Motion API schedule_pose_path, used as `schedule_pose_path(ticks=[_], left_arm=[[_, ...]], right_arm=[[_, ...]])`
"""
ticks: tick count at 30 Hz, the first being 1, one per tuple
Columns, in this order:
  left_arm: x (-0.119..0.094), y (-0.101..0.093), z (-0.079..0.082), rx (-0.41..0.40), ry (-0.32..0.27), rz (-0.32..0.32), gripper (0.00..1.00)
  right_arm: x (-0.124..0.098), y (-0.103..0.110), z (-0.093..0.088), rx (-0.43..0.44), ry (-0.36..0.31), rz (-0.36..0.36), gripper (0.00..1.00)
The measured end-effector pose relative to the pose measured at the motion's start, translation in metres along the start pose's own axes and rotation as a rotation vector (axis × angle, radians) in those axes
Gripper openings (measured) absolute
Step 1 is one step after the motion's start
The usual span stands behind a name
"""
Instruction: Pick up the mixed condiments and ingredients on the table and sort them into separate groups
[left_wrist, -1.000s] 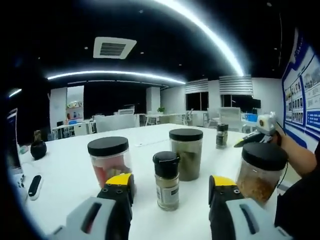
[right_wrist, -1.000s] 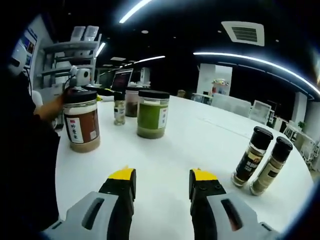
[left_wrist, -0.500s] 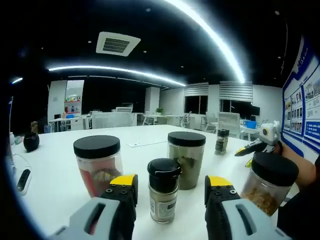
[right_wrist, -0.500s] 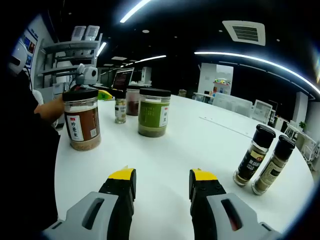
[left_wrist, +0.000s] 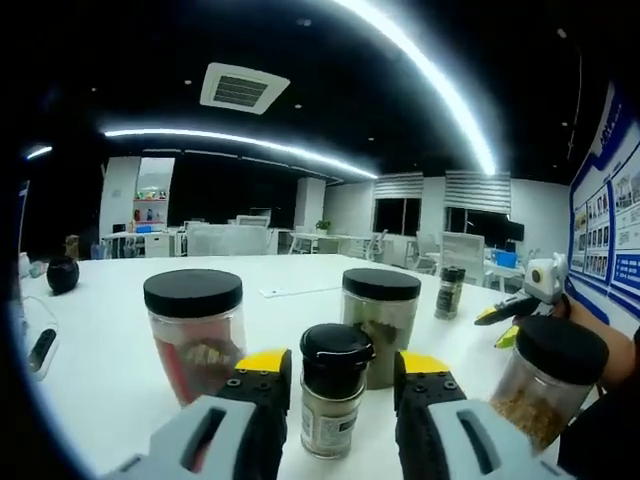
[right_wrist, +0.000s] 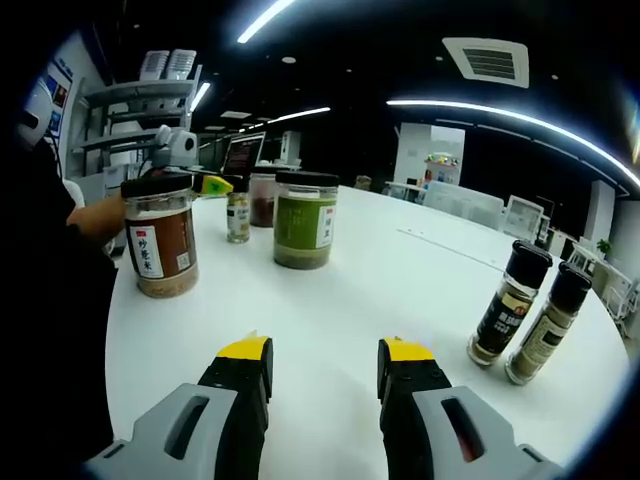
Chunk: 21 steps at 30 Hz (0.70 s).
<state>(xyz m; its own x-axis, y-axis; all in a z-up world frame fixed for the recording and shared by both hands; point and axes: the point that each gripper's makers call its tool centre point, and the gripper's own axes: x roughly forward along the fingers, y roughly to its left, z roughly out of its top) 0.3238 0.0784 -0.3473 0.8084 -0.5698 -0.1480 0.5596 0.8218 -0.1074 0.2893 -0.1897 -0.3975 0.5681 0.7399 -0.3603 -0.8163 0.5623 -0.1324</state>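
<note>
My left gripper (left_wrist: 343, 368) is open, and its yellow-tipped jaws stand on either side of a small black-capped shaker bottle (left_wrist: 334, 393) with a narrow gap each side. Around the shaker stand a jar of red contents (left_wrist: 195, 335), a jar of dark green contents (left_wrist: 381, 312) and a jar of brown flakes (left_wrist: 543, 385). Another small shaker (left_wrist: 448, 293) stands farther back. My right gripper (right_wrist: 325, 352) is open over bare white table (right_wrist: 330, 300), holding nothing. Ahead of it are a brown powder jar (right_wrist: 156, 242), a green jar (right_wrist: 304, 222) and two shakers (right_wrist: 530, 312).
A small shaker (right_wrist: 237, 217) and a dark red jar (right_wrist: 263, 199) stand behind the green jar. A hand (right_wrist: 95, 215) reaches past the brown powder jar. A dark round object (left_wrist: 62, 275) and a small device (left_wrist: 41, 345) lie at the table's left. Office desks and chairs fill the background.
My left gripper has moved forward, so the small shaker now sits between its jaws, which have narrowed a little. The right gripper view has barely shifted.
</note>
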Motion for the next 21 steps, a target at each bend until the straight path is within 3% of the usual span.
schedule_pose_path(ticks=[7,13,21], left_arm=[[0.0057,0.0031,-0.0027,0.001,-0.001,0.017,0.38],[0.0067,0.0024,-0.0003,-0.005,-0.024,0.012,0.31],[0.0069,0.0034,0.0006,-0.009,-0.032,0.007,0.31]], right_arm=[[-0.0007,-0.0035,0.0035,0.000,-0.002,-0.014,0.43],[0.0034,-0.0006,-0.0045,-0.016,0.028,-0.009,0.43],[-0.0005,-0.0013,-0.0011,0.001,0.014,-0.015,0.43]])
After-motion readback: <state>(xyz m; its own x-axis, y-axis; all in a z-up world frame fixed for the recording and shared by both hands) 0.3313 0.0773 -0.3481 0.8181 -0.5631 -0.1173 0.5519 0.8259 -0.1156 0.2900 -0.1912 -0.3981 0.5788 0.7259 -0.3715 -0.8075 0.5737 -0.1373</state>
